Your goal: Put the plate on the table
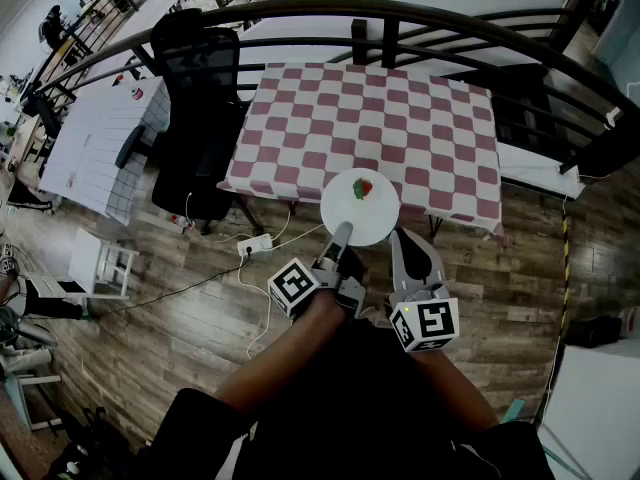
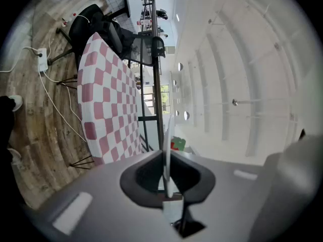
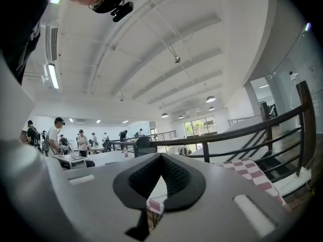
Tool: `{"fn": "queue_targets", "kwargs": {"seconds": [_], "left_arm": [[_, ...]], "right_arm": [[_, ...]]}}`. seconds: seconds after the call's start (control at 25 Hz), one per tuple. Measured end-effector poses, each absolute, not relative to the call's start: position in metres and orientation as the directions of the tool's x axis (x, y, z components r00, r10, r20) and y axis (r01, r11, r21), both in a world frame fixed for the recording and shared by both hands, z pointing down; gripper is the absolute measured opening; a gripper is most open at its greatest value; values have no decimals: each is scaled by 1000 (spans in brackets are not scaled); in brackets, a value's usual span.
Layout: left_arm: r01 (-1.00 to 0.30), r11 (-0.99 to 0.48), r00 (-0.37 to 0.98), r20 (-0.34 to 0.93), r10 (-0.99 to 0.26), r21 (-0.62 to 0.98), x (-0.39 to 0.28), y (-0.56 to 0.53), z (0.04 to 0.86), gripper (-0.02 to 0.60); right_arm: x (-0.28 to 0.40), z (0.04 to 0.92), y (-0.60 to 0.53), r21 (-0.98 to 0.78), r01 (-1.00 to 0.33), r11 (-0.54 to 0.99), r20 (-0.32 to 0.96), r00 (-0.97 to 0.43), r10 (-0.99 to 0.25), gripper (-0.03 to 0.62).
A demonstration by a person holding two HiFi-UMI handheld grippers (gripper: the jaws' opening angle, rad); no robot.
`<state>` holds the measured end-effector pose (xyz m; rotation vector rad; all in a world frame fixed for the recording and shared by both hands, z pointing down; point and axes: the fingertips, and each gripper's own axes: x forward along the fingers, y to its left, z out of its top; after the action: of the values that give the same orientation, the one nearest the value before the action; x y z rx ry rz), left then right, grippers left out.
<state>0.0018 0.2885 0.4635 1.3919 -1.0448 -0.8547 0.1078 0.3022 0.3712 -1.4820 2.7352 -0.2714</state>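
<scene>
A white plate (image 1: 362,208) carries a small red and green piece of food (image 1: 362,188). It hangs over the front edge of the table (image 1: 370,118), which has a red and white checked cloth. My left gripper (image 1: 341,234) is shut on the plate's near rim. In the left gripper view the plate (image 2: 168,145) stands edge-on, clamped between the jaws, with the food (image 2: 176,145) just past them. My right gripper (image 1: 404,240) hovers to the right of the plate, shut and holding nothing; in its own view the right gripper (image 3: 161,158) points past the checked cloth (image 3: 252,168).
A black office chair (image 1: 200,88) stands at the table's left side. A dark curved railing (image 1: 400,13) runs behind the table. A power strip with cables (image 1: 255,245) lies on the wooden floor near the table's front left leg. A white table (image 1: 95,148) stands further left.
</scene>
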Motion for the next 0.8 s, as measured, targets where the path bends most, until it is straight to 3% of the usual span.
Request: {"fn": "queue_targets", "kwargs": {"seconds": [0.28,0.8], "left_arm": [[-118,44,319,80,-944,992,0,282,469,28],[-113,60,352,96,-931,992,8,233,483,28]], "right_arm": [[113,379,304,-150,-830,537,86,-552,-830,-3],[153,399,258,-146,-903,405,120,-422,-898,-3]]}}
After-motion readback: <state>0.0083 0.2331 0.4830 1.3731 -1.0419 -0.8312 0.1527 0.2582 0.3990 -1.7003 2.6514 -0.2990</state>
